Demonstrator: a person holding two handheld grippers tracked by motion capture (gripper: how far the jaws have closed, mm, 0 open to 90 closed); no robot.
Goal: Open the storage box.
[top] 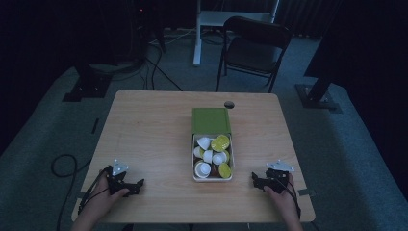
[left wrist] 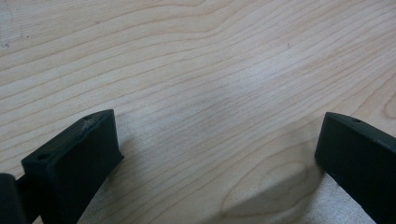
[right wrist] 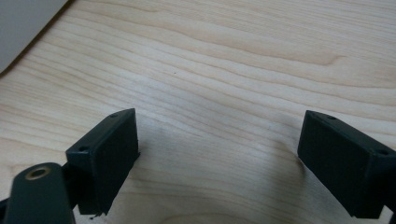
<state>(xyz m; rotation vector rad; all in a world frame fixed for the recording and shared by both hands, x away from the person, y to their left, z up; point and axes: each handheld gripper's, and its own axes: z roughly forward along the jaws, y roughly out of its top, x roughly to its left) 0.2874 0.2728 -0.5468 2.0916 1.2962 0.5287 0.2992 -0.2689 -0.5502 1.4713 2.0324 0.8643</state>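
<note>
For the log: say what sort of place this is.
Probably a dim lab or recording room: a wooden table on grey carpet, a folding chair behind it, stand bases and cables on the floor, and a box of capsules between two hand-held grippers.

Lab: rig stands (top: 89, 79), cables (top: 159, 67)

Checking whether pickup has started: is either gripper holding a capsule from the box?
No: the left gripper and right gripper stand open over bare table, apart from the box.

Green-lidded box (top: 211, 120) holds white and yellow-green capsules (top: 212, 156).
</note>
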